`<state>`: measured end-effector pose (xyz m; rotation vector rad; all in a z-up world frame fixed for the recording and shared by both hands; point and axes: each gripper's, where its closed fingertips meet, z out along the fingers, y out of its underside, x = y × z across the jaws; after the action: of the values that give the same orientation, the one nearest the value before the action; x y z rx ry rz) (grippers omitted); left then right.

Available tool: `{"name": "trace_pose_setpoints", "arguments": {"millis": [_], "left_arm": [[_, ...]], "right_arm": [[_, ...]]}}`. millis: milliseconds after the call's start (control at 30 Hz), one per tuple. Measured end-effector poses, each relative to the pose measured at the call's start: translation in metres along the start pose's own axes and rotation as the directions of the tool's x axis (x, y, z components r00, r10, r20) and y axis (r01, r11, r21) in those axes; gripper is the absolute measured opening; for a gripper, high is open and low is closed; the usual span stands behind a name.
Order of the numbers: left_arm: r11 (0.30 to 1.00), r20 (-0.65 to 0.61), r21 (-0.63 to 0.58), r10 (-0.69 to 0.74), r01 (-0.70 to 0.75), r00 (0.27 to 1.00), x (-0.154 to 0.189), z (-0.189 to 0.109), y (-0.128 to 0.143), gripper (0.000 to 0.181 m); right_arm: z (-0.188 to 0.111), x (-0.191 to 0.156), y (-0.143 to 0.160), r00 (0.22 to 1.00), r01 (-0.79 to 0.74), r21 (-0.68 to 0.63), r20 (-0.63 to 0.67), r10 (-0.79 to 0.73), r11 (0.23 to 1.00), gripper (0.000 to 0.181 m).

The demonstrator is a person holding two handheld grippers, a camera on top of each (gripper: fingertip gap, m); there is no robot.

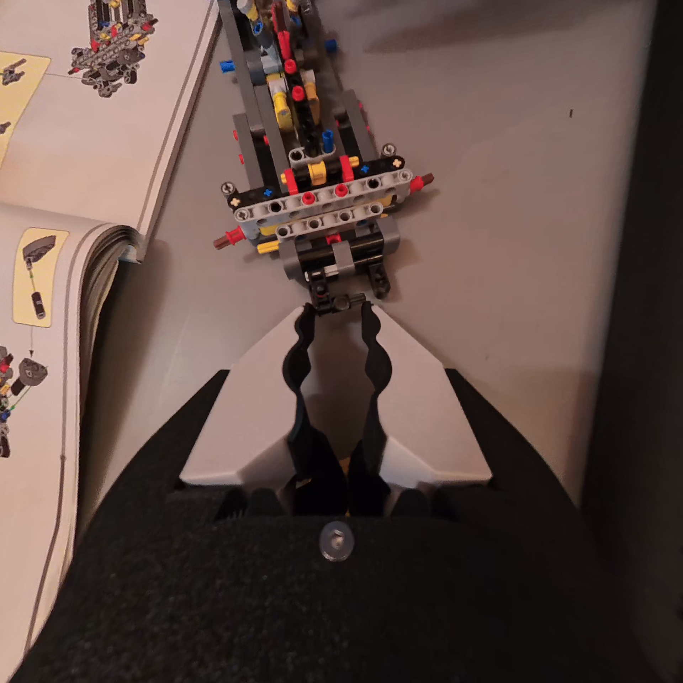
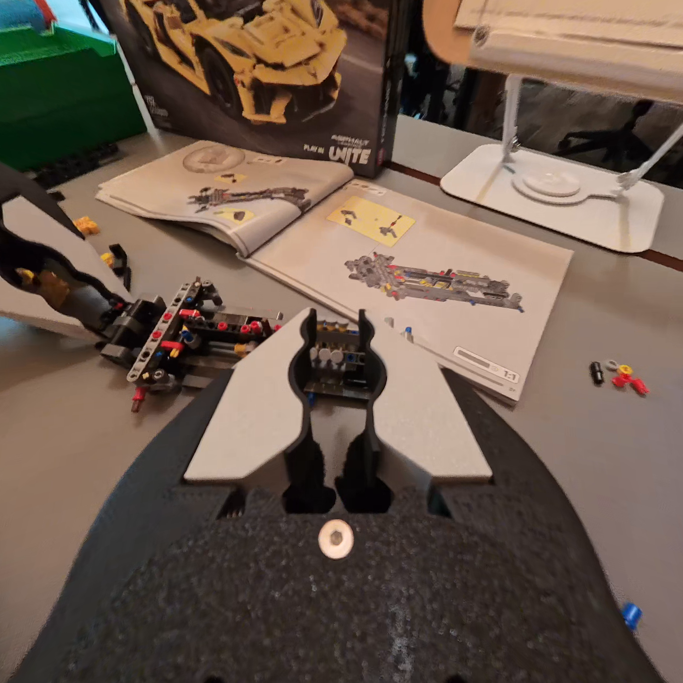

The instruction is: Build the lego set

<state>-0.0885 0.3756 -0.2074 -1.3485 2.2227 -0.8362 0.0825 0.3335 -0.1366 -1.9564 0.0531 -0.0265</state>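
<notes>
Chassis (image 1: 314, 177): on the table, long axis toward 12 from the left gripper (image 1: 336, 306).
Left gripper: fingers parted round a small black link (image 1: 332, 299) at the near end (grip unclear).
Right gripper (image 2: 337, 318): open, astride the far end; that end is hidden.
Booklet (image 1: 92, 148): at 10.

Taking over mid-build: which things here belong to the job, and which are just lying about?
In the job:
chassis
left gripper at its end
right gripper over its other end
instruction booklet
loose pieces

Lying about:
set box
lamp base
green bin
</notes>
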Motion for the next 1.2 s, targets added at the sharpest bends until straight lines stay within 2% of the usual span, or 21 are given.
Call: {"name": "trace_pose_setpoints", "arguments": {"millis": [167,433,500,633,867,1200], "left_arm": [[0.999,-0.031,0.011,-0.041,0.041,0.999,0.002,0.000,-0.001,0.024],[0.984,-0.062,0.078,-0.154,0.159,0.986,-0.003,-0.005,-0.013,0.033],[0.985,-0.048,0.073,-0.155,0.159,0.987,-0.005,-0.003,-0.013,0.038],[0.986,-0.004,0.069,-0.150,0.150,0.989,-0.009,0.000,-0.014,0.035],[0.990,-0.005,0.073,-0.123,0.123,0.992,-0.004,0.001,-0.018,0.024],[0.993,0.016,0.068,-0.096,0.094,0.995,-0.002,0.004,-0.021,0.022]], "right_arm": [[0.009,-0.003,0.016,0.995,0.099,-0.072,0.013,-0.098,0.992,0.022],[0.012,-0.003,0.022,0.991,0.128,-0.099,-0.010,-0.130,0.987,0.020],[0.013,-0.004,0.021,0.993,0.116,-0.092,-0.004,-0.117,0.989,0.020],[0.015,-0.008,0.024,0.995,0.103,-0.103,0.018,-0.102,0.989,0.019],[0.019,-0.009,0.026,0.990,0.139,-0.118,0.020,-0.137,0.983,0.019],[0.019,-0.009,0.026,0.990,0.142,-0.111,0.024,-0.140,0.984,0.019]]}}
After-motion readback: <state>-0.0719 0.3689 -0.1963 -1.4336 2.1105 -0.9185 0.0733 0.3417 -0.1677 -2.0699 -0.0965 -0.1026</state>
